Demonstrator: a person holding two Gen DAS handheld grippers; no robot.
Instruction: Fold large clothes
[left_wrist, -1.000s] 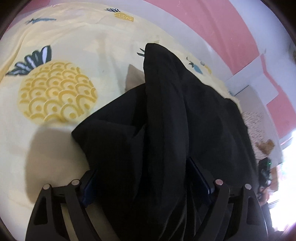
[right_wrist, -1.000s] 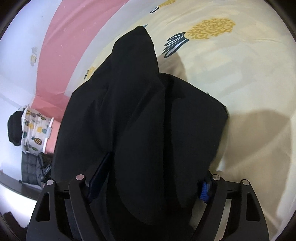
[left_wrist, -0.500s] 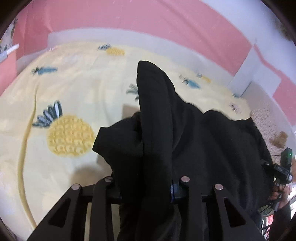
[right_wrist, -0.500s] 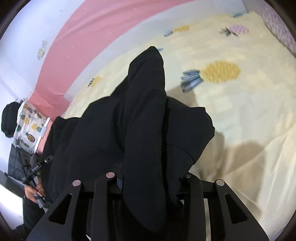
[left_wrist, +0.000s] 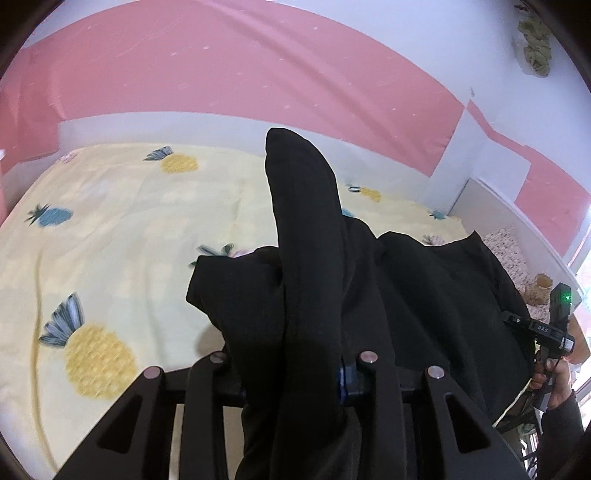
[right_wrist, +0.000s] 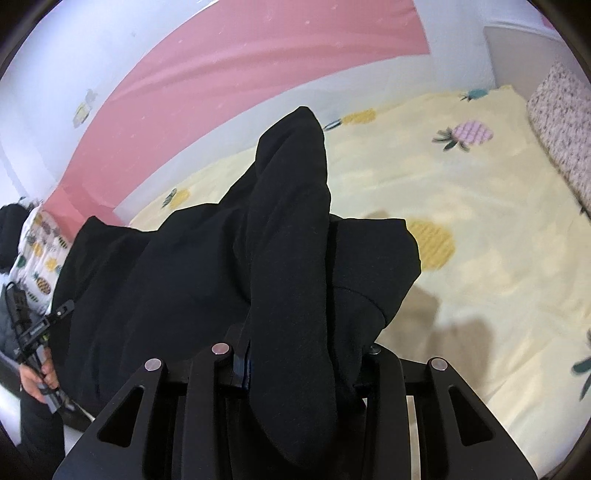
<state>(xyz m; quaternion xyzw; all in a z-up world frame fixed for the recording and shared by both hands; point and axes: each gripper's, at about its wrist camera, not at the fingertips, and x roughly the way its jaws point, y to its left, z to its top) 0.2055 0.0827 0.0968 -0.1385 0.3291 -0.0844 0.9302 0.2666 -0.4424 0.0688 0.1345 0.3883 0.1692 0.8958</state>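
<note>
A large black garment (left_wrist: 424, 295) hangs stretched between my two grippers above a bed with a yellow pineapple sheet (left_wrist: 110, 258). My left gripper (left_wrist: 291, 369) is shut on a bunched edge of the garment, which stands up in a thick fold between the jaws. My right gripper (right_wrist: 299, 358) is shut on the other edge of the black garment (right_wrist: 166, 277), also with a tall fold rising from it. The fabric hides both sets of fingertips. The right gripper (left_wrist: 550, 332) shows in the left wrist view, the left gripper (right_wrist: 33, 332) in the right wrist view.
The yellow pineapple sheet (right_wrist: 480, 221) covers the bed below. A pink and white wall (left_wrist: 258, 74) runs behind it. A speckled pillow (right_wrist: 565, 125) lies at the bed's right end. A pineapple-print cloth (right_wrist: 40, 251) hangs at the left of the right wrist view.
Both grippers have shut on the garment and lifted it up off the bed. The views now tilt higher and show more wall and bed.
</note>
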